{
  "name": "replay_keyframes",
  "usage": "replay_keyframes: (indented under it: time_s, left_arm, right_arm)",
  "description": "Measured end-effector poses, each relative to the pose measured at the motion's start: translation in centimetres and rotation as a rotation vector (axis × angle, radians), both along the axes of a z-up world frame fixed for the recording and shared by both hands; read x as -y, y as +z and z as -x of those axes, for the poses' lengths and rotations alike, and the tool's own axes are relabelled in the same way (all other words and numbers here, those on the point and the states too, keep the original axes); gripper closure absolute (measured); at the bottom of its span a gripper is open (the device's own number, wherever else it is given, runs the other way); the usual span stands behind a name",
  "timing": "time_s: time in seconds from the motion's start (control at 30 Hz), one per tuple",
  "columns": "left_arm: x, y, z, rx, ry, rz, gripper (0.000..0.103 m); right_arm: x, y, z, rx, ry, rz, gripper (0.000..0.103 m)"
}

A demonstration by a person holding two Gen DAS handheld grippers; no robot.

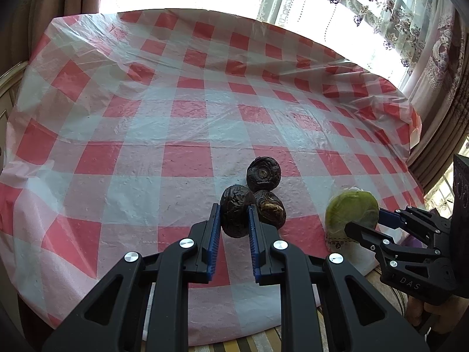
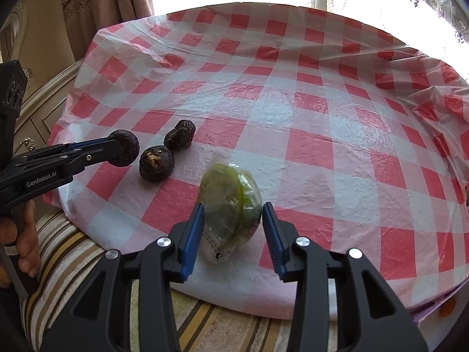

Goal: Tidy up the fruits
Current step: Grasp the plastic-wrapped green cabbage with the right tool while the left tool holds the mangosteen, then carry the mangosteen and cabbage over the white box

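Three dark wrinkled fruits lie near the front of the checkered table. My left gripper (image 1: 233,215) is shut on the nearest dark fruit (image 1: 234,214), which also shows in the right wrist view (image 2: 125,151). The two others (image 1: 263,173) (image 1: 271,209) sit just beyond it, touching. A green fruit wrapped in clear plastic (image 2: 230,198) lies to the right. My right gripper (image 2: 233,228) is open, its blue pads either side of the wrapped fruit with a small gap on the right. The left wrist view shows that fruit (image 1: 350,212) and the right gripper (image 1: 366,226).
The table (image 2: 322,117) has a red-and-white checkered plastic cover, crumpled at the right edge (image 2: 433,94). A striped cloth (image 2: 73,252) lies under the front edge. Curtains and a bright window stand behind. A hand (image 2: 23,234) holds the left gripper's handle.
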State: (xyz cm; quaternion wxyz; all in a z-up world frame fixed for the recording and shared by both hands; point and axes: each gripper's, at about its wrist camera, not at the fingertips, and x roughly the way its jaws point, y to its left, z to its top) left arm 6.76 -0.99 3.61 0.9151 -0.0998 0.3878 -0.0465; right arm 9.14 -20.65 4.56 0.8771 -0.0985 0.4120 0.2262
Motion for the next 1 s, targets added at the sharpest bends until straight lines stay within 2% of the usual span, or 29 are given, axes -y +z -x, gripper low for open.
replay_keyframes:
  time_s: [0.1,0.17,0.23,0.4,0.5,0.6,0.73,1.0]
  left_arm:
    - [0.0,0.0,0.0,-0.001,-0.002,0.000,0.087]
    - [0.1,0.0,0.0,-0.001,-0.002,0.000,0.087]
    - [0.1,0.0,-0.1,-0.002,-0.003,-0.001,0.087]
    - [0.1,-0.1,-0.1,-0.002,-0.004,-0.001,0.087]
    - [0.1,-0.1,-0.1,-0.002,-0.003,0.000,0.087]
    - [0.1,-0.1,-0.1,-0.002,-0.004,-0.001,0.087]
    - [0.2,-0.1,-0.1,-0.001,-0.006,0.002,0.087]
    - [0.5,0.7,0.3,0.014,-0.017,-0.009,0.087]
  right_arm:
    - [-0.7,-0.7,-1.0,-0.027,-0.005,0.043,0.041]
    - [-1.2,-1.1,-1.2,-0.036,0.010,0.057,0.036]
    - [-1.6,-1.1,-1.3,-0.024,0.007,0.078,0.021]
    - [-3.2,-1.0,-1.2,0.049,0.003,0.183,0.008]
    - [-4.0,-1.1,-1.3,0.101,-0.006,0.250,0.008]
    - [-3.8,-1.2,-1.8,0.097,-0.019,0.249,0.041]
    - [-3.0,-0.9,-1.8,0.075,-0.018,0.187,0.041]
    - [-1.7,0.4,-0.4,0.104,-0.027,0.126,0.041]
